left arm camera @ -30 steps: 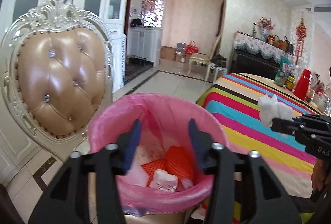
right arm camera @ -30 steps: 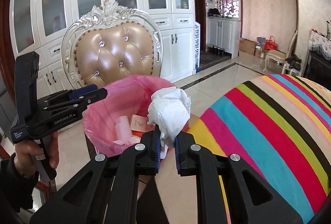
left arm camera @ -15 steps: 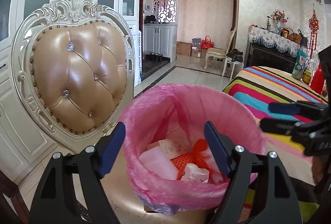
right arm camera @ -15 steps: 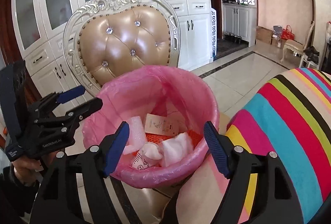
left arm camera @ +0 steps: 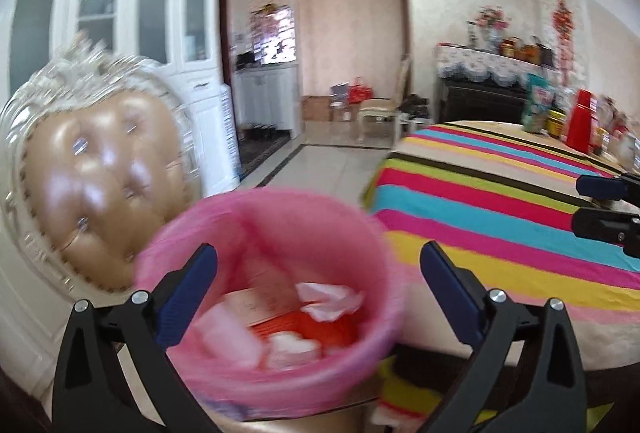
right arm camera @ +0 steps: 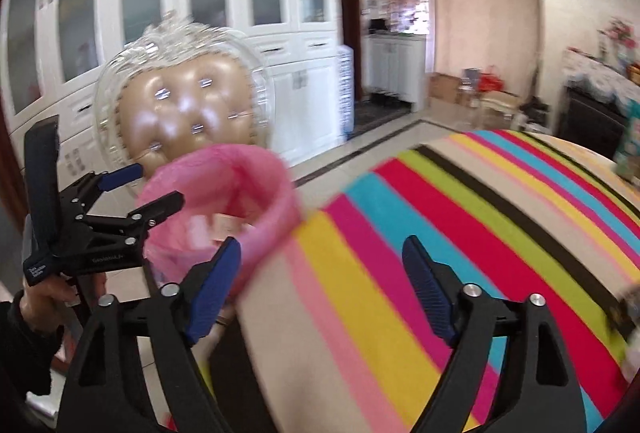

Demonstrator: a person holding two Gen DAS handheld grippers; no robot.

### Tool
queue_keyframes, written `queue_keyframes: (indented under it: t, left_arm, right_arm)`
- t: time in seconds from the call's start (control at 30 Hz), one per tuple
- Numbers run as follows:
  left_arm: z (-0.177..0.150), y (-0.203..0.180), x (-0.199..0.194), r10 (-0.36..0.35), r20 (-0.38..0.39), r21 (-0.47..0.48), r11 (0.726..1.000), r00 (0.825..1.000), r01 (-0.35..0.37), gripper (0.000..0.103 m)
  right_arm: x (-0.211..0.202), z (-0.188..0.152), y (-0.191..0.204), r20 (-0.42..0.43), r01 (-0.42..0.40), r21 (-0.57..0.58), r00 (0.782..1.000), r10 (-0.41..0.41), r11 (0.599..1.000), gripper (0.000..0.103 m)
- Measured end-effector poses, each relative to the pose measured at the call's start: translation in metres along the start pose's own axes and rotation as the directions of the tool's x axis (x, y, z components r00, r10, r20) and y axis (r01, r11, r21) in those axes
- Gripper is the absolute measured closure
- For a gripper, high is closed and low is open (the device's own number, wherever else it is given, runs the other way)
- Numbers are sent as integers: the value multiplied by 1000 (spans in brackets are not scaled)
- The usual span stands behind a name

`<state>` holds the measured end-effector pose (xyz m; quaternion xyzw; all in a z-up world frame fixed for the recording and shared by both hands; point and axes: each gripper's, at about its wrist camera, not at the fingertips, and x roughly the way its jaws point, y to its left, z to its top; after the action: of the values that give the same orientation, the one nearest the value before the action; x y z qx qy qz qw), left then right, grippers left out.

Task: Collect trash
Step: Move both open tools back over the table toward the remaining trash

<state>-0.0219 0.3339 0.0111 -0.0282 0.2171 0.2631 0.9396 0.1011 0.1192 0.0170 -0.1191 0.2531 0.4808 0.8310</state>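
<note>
- 2 grippers you hold: left gripper [left arm camera: 318, 283] and right gripper [right arm camera: 320, 279], jaws just widened, both empty.
- Pink-lined round trash bin [left arm camera: 360, 233] holds crumpled white tissue [left arm camera: 330, 301], at 12 o'clock of your left.

The left gripper [left arm camera: 318, 285] has just been opening its jaws, which now stand wide with nothing clamped between them, framing a pink-lined bin [left arm camera: 264, 297] that holds a crumpled white tissue [left arm camera: 330, 300] and other scraps (all blurred). Behind the bin to the left stands a tufted tan chair [left arm camera: 100, 173], and to the right lies a striped tablecloth [left arm camera: 500, 217]. The right gripper [left arm camera: 608, 207] pokes in at the right edge, above the cloth.
</note>
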Motion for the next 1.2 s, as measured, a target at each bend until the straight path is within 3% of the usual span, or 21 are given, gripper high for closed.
queue_keyframes:
  t: [0.13, 0.2, 0.33, 0.47, 0.63, 0.73, 0.93, 1.1, 1.2]
  left_arm:
    - [14, -65, 2, -114, 13, 81, 990, 993, 113, 5]
    - [22, -108, 3, -215, 12, 111, 971, 977, 213, 5]
    - [32, -177, 10, -330, -16, 150, 932, 944, 329, 5]
    - [35, -253, 25, -444, -84, 154, 879, 892, 452, 5]
    - [34, -339, 39, -545, -156, 133, 815, 824, 565, 5]
    - [34, -386, 43, -584, -181, 128, 784, 792, 607, 5]
    - [26, -463, 60, -609, -256, 118, 752, 751, 649, 5]
    - [22, -501, 84, -582, -333, 133, 750, 742, 648, 6]
    - [19, -519, 93, -558, -362, 150, 756, 747, 637, 10]
  right_arm:
    - [-37, -23, -57, -1, 119, 86, 993, -119, 989, 21]
    - [-57, -38, -87, -9, 188, 135, 982, -188, 973, 21]
    - [-97, -65, -140, -22, 294, 202, 955, -296, 934, 21]
    - [-134, -93, -187, -47, 387, 254, 920, -388, 886, 21]
    - [-184, -128, -249, -93, 505, 339, 858, -506, 794, 21]
    - [-208, -148, -284, -136, 562, 387, 819, -558, 731, 21]
    - [-226, -177, -333, -220, 622, 444, 774, -594, 646, 21]
    - [-229, -195, -365, -267, 632, 482, 766, -585, 607, 20]
    - [-223, -196, -375, -286, 638, 487, 762, -581, 597, 21]
